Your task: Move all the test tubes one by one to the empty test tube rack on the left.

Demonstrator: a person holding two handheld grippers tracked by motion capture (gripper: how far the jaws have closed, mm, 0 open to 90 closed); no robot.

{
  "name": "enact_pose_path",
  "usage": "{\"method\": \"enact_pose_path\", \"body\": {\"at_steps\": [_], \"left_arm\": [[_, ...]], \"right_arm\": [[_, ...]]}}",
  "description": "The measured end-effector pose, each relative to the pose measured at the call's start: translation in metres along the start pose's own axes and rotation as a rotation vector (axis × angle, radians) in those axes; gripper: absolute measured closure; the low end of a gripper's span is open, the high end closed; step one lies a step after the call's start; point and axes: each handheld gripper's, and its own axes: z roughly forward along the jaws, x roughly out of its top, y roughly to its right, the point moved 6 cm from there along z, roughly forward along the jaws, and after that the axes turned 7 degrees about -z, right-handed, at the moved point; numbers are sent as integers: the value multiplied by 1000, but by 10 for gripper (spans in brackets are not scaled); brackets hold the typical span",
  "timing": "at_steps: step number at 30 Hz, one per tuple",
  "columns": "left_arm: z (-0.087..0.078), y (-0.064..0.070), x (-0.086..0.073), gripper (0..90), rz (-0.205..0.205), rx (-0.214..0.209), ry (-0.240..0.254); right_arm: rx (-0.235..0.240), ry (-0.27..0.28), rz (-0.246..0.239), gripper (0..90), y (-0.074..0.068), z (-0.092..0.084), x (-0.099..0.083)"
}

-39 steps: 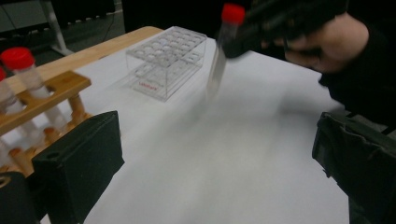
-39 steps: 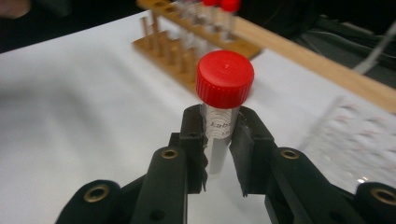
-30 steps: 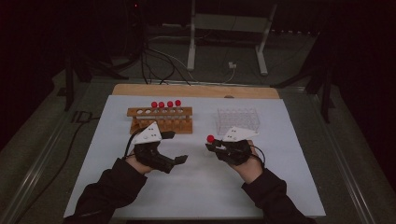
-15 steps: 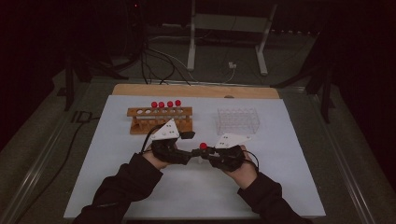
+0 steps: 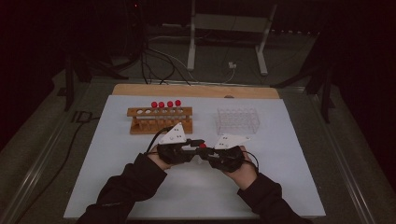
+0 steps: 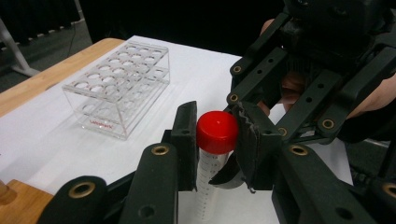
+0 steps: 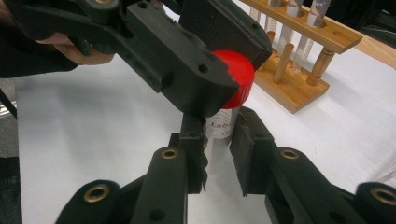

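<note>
Sheet point(image 5: 116, 177) covers the table; a bare board point(image 5: 196, 90) runs along its far edge. On the far half of the sheet, wooden rack point(image 5: 160, 120) at left, four tubes point(image 5: 165, 104) upright in its right-hand holes. Clear rack point(image 5: 237, 121) at right, well apart from it. Nearer the person, mid-sheet, left gripper point(image 5: 198, 144) and right gripper point(image 5: 204, 152) meet over one tube point(image 6: 213, 158): left jaws on its cap point(image 6: 217, 132), right jaws on the body below
</note>
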Motion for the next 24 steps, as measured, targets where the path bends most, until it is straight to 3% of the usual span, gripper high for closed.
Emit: {"method": "enact_pose_path", "body": {"at_steps": [7, 15, 24], "left_arm": [[-3, 0, 2, 718, 10, 11, 5], [-19, -13, 3, 719, -1, 83, 29], [-48, -32, 1, 720, -20, 165, 51]], "right_arm": [[-1, 15, 1, 741, 0, -1, 2], [-17, 44, 8, 570, 3, -6, 3], [-33, 82, 45, 247, 8, -12, 7]]}}
